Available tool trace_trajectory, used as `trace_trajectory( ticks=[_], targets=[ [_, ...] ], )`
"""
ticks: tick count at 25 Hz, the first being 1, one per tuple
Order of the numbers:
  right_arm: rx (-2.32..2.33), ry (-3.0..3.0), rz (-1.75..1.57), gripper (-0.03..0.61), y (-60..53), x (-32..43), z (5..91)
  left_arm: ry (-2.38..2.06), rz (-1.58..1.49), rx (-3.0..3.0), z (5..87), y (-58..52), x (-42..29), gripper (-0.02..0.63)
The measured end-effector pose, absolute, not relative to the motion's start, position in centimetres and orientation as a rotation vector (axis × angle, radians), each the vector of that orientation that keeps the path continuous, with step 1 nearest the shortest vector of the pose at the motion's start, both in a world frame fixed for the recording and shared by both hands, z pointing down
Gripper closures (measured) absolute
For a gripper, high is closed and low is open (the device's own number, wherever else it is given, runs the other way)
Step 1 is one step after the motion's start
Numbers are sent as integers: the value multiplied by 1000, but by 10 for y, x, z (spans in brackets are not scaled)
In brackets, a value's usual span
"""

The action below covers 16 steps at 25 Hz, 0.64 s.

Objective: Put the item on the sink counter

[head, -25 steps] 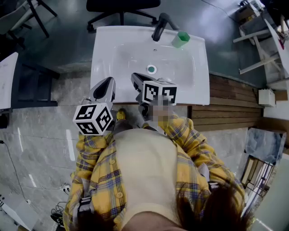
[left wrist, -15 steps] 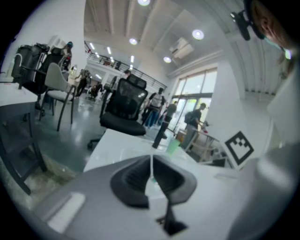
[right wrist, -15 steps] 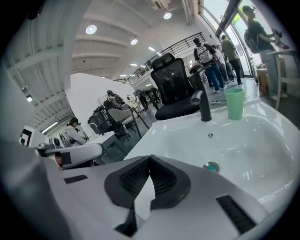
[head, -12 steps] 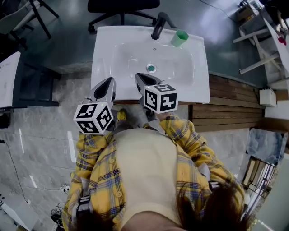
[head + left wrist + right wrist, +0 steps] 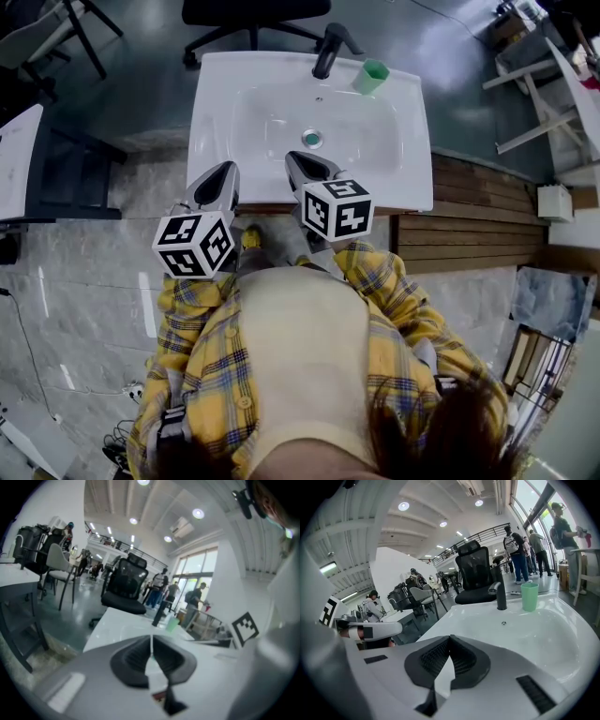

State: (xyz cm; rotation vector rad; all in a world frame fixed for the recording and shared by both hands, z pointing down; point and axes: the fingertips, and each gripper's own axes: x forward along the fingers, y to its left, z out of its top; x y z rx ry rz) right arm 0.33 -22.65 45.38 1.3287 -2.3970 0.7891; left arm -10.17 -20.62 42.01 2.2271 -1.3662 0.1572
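Note:
A white sink counter (image 5: 211, 103) with a basin stands in front of me in the head view. On its back rim a green cup (image 5: 372, 77) stands upright beside the black faucet (image 5: 328, 49). My left gripper (image 5: 225, 171) hovers at the counter's front edge, shut and empty. My right gripper (image 5: 302, 159) reaches over the front rim of the basin, shut as well with nothing between its jaws. In the right gripper view the green cup (image 5: 529, 596) and faucet (image 5: 500, 595) lie ahead of the right gripper (image 5: 450, 637). Past the left gripper (image 5: 151, 637), the left gripper view shows the cup (image 5: 172, 623).
A black office chair (image 5: 253, 11) stands behind the sink. A slatted wooden platform (image 5: 478, 216) lies to the right, and a white desk (image 5: 14, 159) to the left. Several people stand far off in both gripper views.
My right gripper has shifted slightly to the right and nearer to me along the basin's front rim. The left gripper has barely moved.

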Motion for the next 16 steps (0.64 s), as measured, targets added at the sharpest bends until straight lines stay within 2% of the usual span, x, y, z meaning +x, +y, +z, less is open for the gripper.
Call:
trace_trajectory(
  ticks=[16],
  targets=[
    [1303, -2423, 726, 565, -222, 0, 449, -1419, 150, 2177, 423, -199, -111, 598]
  ],
)
